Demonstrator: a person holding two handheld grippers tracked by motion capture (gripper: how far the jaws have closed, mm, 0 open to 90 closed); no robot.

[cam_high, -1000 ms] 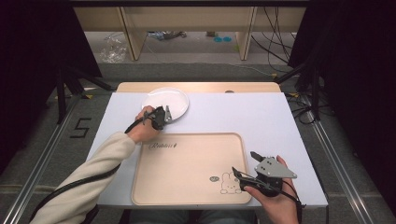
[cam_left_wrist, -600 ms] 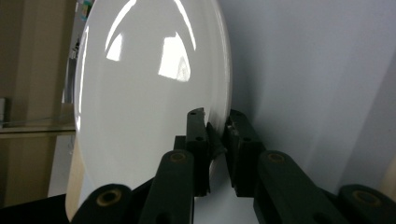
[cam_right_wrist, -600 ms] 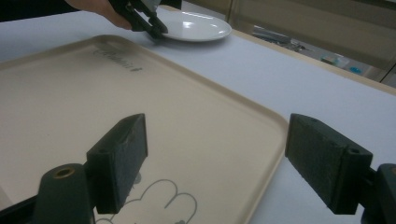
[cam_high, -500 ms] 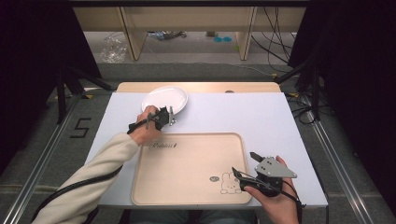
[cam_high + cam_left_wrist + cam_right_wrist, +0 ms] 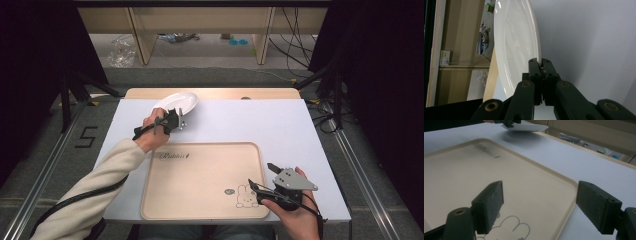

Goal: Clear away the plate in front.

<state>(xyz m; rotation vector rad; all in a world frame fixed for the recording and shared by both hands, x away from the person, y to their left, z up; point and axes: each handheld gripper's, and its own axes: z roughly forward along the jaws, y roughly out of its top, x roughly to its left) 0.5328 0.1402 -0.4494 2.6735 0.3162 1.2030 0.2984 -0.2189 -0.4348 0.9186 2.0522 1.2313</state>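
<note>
Plate first: from the high view I've got the white plate pinched at its near rim by my left gripper, jaws clenched on the edge after just closing in. It's tipped up off the white worktop near the far edge, and it lies just beyond the gripper, away from me. The beige tray with the rabbit print sits nearer me and to the right of the plate, so I reckon that's where it goes next: back toward me and down. My left hand is obviously the near one; the right gripper sits well apart at the tray's near right corner.

Left gripper view: jaws squeezed tight on the plate's thin rim, with the plate standing up beyond them.

Right gripper view: right gripper jaws spread wide, nothing between them, hovering over the tray. The plate sits far off at the top, lifted clear of the worktop with its shadow below.
</note>
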